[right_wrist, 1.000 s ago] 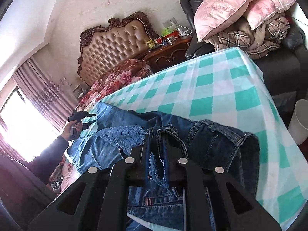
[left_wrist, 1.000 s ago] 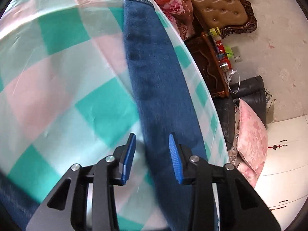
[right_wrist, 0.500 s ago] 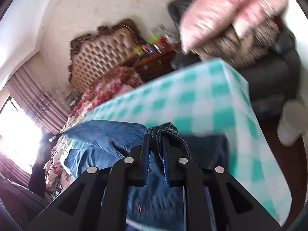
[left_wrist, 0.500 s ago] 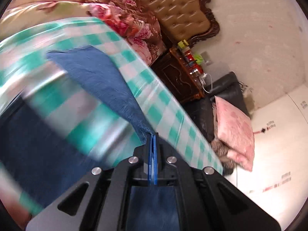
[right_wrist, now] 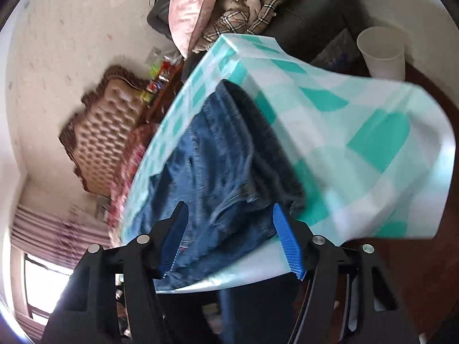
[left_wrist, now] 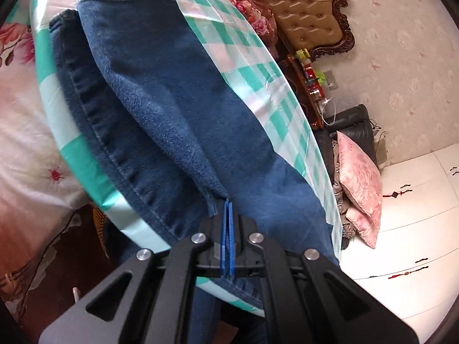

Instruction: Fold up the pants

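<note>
Denim, dark blue, the pants lay folded lengthwise on the green-and-white checked tablecloth. The left gripper was clamped tight on a fold of the cloth, while the right gripper hovered over the waistband end, its jaws opening and pressing on nothing.

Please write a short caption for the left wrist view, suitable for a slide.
Left gripper, shut on the edge of a jeans leg, holds it over the other leg on the checked tablecloth.
</note>
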A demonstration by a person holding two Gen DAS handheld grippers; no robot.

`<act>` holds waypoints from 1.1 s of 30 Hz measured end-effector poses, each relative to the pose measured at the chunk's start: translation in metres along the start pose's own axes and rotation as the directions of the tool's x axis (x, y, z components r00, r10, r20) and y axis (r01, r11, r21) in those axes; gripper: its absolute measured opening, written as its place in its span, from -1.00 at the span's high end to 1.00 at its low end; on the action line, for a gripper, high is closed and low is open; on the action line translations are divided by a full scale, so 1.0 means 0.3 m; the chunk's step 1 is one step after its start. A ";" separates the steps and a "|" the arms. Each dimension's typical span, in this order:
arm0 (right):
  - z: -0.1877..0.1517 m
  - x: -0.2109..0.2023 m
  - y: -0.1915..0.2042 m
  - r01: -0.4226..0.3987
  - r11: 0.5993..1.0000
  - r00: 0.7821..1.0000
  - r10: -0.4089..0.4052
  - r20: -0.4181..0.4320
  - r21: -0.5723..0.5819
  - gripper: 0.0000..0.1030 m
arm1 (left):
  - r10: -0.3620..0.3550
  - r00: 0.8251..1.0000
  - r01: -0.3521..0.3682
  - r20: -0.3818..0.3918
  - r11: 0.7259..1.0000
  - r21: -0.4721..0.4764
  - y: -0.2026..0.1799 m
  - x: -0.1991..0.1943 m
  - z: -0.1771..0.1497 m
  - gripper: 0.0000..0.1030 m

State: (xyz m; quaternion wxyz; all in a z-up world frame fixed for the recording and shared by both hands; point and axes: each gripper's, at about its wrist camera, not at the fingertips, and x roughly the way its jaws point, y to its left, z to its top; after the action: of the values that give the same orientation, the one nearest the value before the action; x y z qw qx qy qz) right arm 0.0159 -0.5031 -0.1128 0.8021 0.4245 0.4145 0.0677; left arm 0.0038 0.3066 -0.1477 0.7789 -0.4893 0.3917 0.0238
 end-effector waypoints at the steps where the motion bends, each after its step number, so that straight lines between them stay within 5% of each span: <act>1: -0.009 0.007 0.014 -0.024 1.000 1.000 0.024 0.004 0.005 -0.22 | -0.001 1.000 0.001 -0.002 1.000 -0.005 0.013 -0.003 -0.002 0.99; 9: -0.004 0.078 0.044 0.045 0.999 0.999 -0.045 -0.017 0.014 -0.27 | -0.029 1.000 0.029 -0.005 0.997 -0.068 0.074 0.021 -0.014 0.98; 13: 0.006 0.110 0.071 0.130 0.992 0.991 -0.130 -0.010 -0.004 0.51 | -0.047 0.999 0.045 -0.026 0.995 -0.085 0.083 0.050 0.010 0.98; 16: 0.070 0.143 0.117 0.177 0.984 0.984 -0.177 -0.025 -0.004 0.74 | -0.051 0.998 0.045 -0.049 0.993 -0.105 0.063 0.069 0.057 0.99; 21: 0.178 0.024 0.357 0.028 0.991 0.997 -0.018 0.078 -0.127 0.80 | -0.069 0.996 0.069 0.055 0.998 -0.001 -0.133 -0.080 0.156 0.99; 23: 0.156 -0.028 0.324 0.101 0.981 0.990 -0.084 0.111 -0.163 0.83 | -0.047 0.998 0.046 0.045 0.999 0.008 -0.095 -0.128 0.084 0.99; 25: 0.137 0.011 0.189 0.180 0.980 0.983 -0.177 0.041 -0.088 0.83 | -0.063 0.997 0.060 -0.044 0.996 -0.064 0.010 -0.083 0.024 0.99; 28: 0.070 0.088 0.070 0.301 0.950 0.952 -0.305 -0.035 -0.085 0.83 | 0.011 0.995 -0.020 -0.098 0.995 -0.093 0.121 -0.004 -0.040 0.99; 33: 0.070 0.063 0.115 0.292 0.951 0.956 -0.292 0.015 -0.101 0.83 | -0.026 0.997 0.020 -0.077 0.996 -0.085 0.109 0.002 -0.025 0.99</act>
State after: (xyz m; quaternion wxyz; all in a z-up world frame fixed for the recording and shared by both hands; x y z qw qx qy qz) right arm 0.0518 -0.4857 -0.0925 0.8240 0.3170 0.4685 -0.0303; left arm -0.0140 0.3176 -0.1740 0.7418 -0.5268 0.4149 0.0122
